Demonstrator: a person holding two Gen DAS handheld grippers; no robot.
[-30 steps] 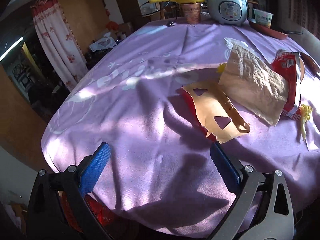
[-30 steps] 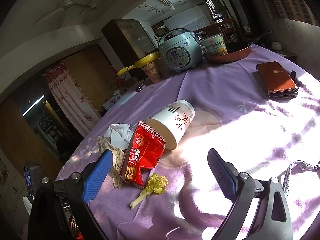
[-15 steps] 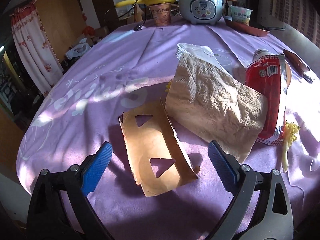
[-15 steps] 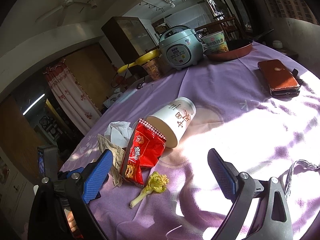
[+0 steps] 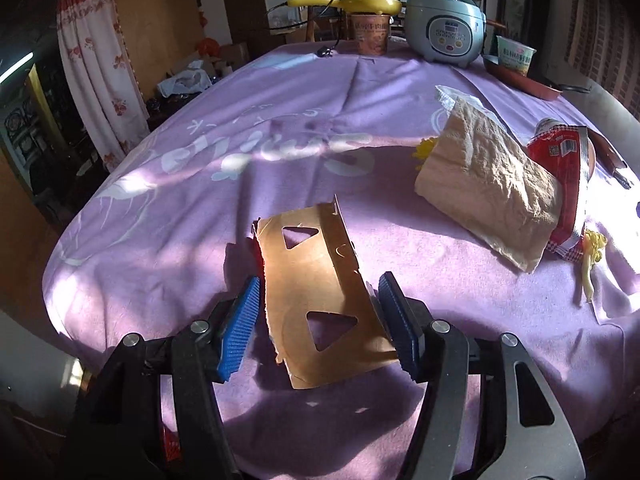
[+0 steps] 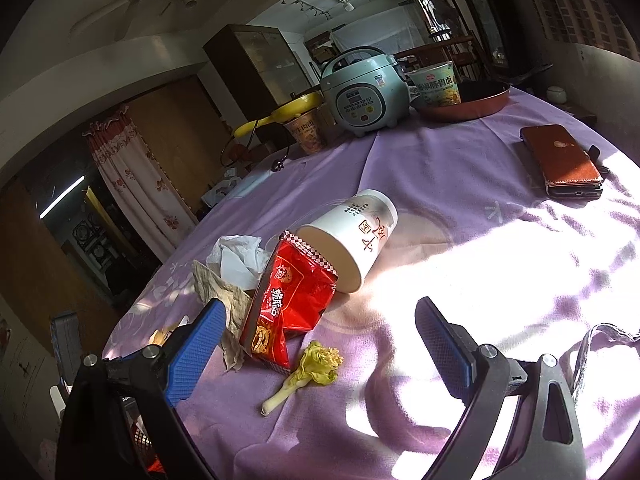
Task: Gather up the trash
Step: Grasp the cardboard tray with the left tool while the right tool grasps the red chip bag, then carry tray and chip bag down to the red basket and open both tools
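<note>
Sunlight falls across a round table under a purple printed cloth (image 5: 304, 128), and a pale blue rice cooker (image 5: 446, 36) stands at the far edge, at 12 o'clock from my left camera.

I have my left gripper (image 5: 320, 320) low over the cloth with a torn piece of brown cardboard with two triangle holes (image 5: 320, 300) between its blue pads. The jaws stand partly closed on both sides of the card; the right pad seems to touch the edge, the left pad shows a thin gap, so I judge it is not yet clamped. The card curls up from the cloth, which is why I come at its edges from the sides.

At 2 o'clock lie a crumpled brown paper napkin (image 5: 492, 192) and, touching it, a red foil snack bag (image 5: 568, 176). I think these lie together because they are the next trash.

My right gripper (image 6: 316, 352) hangs wide open and holds nothing, waiting near the red bag. Beyond the bag, at 12 o'clock, a white paper cup (image 6: 352, 240) lies on its side, and a yellow-green vegetable stalk (image 6: 308, 372) is just below the bag.

I see no bin clearly; something red below the table edge is too dark to name.
</note>
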